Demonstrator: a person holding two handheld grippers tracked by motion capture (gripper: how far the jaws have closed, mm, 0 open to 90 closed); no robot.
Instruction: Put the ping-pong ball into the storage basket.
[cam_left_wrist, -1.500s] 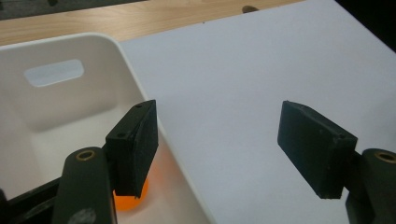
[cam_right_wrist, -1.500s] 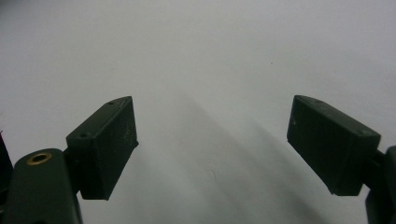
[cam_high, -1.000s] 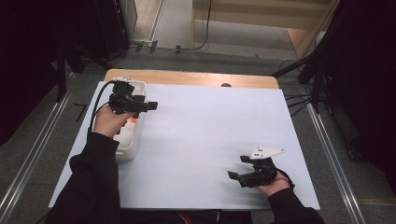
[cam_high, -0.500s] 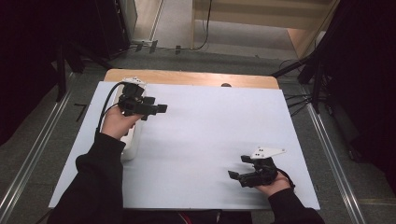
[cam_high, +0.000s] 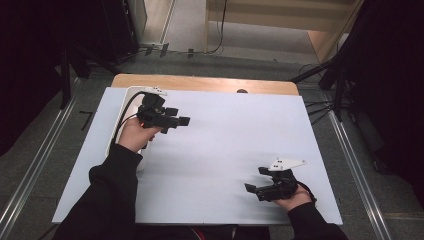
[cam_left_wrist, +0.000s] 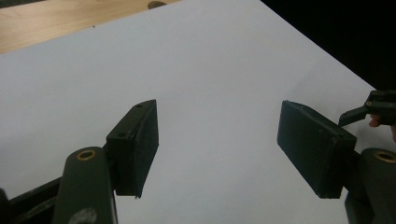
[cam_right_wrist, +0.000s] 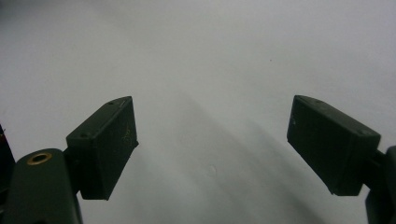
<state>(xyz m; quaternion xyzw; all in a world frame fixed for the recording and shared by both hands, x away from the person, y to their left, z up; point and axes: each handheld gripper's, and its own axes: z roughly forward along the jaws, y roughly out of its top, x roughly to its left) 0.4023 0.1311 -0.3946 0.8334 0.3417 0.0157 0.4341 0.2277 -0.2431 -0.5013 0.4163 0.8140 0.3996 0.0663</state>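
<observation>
My left gripper (cam_high: 181, 121) hangs over the left half of the white sheet (cam_high: 225, 140), jaws pointing right. It is open with nothing between its jaws (cam_left_wrist: 219, 140); below them lies bare sheet. Under the left hand and forearm lies a long white rounded object (cam_high: 131, 95), partly hidden by the hand. My right gripper (cam_high: 256, 180) rests near the front right of the sheet, jaws pointing left. It is open too, with nothing but plain white surface between its jaws (cam_right_wrist: 210, 144). In the left gripper view, the right gripper (cam_left_wrist: 376, 106) pokes in at the right edge.
The sheet covers most of a wooden table whose bare strip (cam_high: 200, 82) shows along the far edge. Dark stands and cables (cam_high: 340, 85) flank the table on the grey floor. A metal rail (cam_high: 35, 165) runs along the left.
The left hand has carried its gripper rightward, off the white object and toward the middle of the sheet. The right gripper has stayed put.
</observation>
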